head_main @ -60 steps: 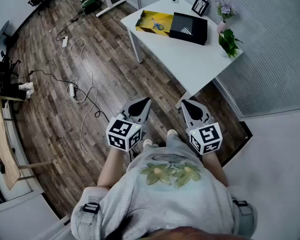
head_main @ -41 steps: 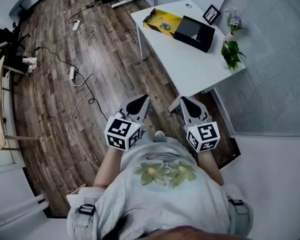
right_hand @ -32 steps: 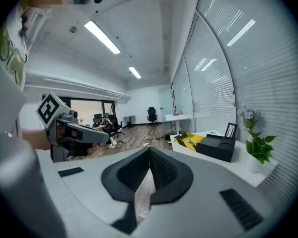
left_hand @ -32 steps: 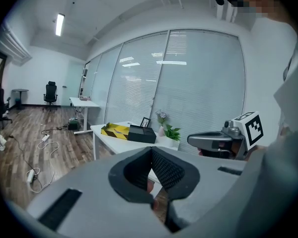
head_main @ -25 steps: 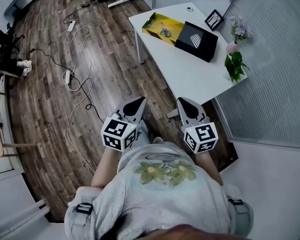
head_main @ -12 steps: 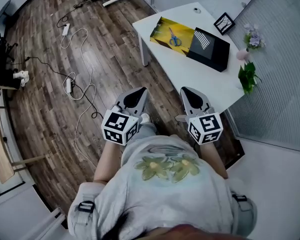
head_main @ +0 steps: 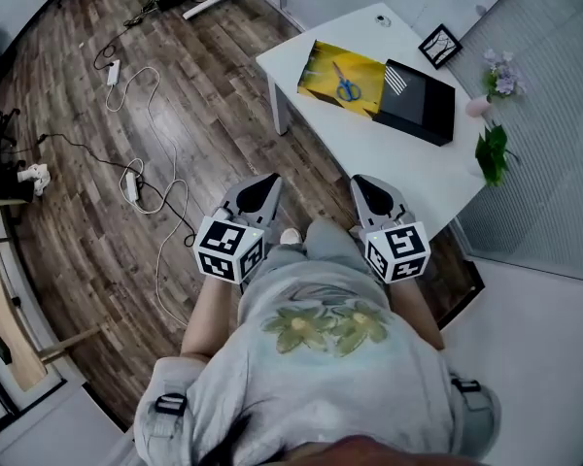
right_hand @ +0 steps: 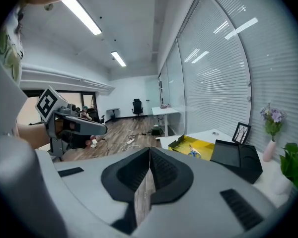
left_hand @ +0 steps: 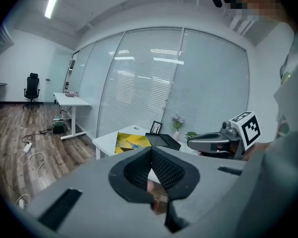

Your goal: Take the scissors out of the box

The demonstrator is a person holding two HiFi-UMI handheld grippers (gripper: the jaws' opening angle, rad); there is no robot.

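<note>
Both tools are shut tight and empty, with the left tool [head_main: 268, 180] and right tool [head_main: 365, 182] held low, well short of the worktop [head_main: 389, 153]. The scissors [head_main: 346, 83] lie in the open yellow box [head_main: 366, 95] at its far end, ahead and a bit right, blue handles toward the person. I'd say the right tool is nearer, though neither can reach yet.

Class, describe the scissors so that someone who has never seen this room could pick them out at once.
Find the white table beside the wall of blinds. On it, an open yellow box sits beside a black box. The scissors lie inside the yellow one, their blue handles standing out against its yellow floor.
</note>
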